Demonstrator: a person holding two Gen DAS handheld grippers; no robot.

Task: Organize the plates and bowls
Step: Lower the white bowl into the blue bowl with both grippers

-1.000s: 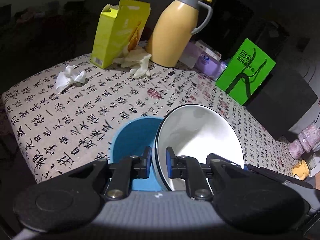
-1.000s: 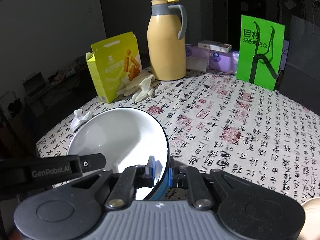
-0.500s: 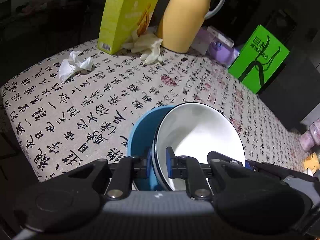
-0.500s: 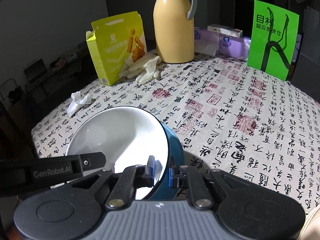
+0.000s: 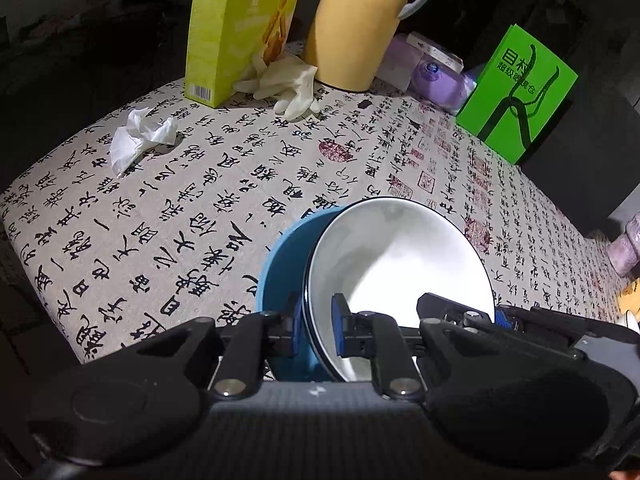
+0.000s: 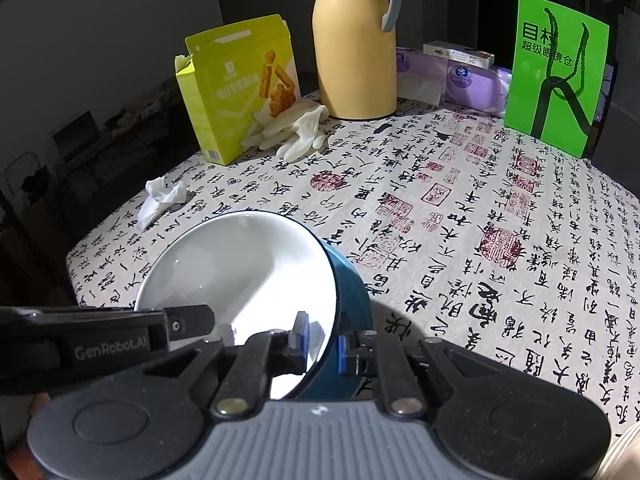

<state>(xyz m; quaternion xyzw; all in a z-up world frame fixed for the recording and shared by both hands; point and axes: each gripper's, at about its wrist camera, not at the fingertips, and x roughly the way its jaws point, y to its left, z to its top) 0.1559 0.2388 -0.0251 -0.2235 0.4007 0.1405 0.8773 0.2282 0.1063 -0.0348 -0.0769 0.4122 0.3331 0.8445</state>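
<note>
Both the left tongs (image 5: 316, 330) and right tongs (image 6: 320, 338) are nearly closed, each pinching opposite rims of the white-lined blue bowl (image 5: 400, 264) low over the tabletop (image 5: 200, 208). Letting go unevenly could tip the tilted bowl and send it rolling.

A home: thermos (image 6: 354, 40), snack box (image 6: 240, 88) on calligraphy tablecloth (image 6: 460, 208).
</note>
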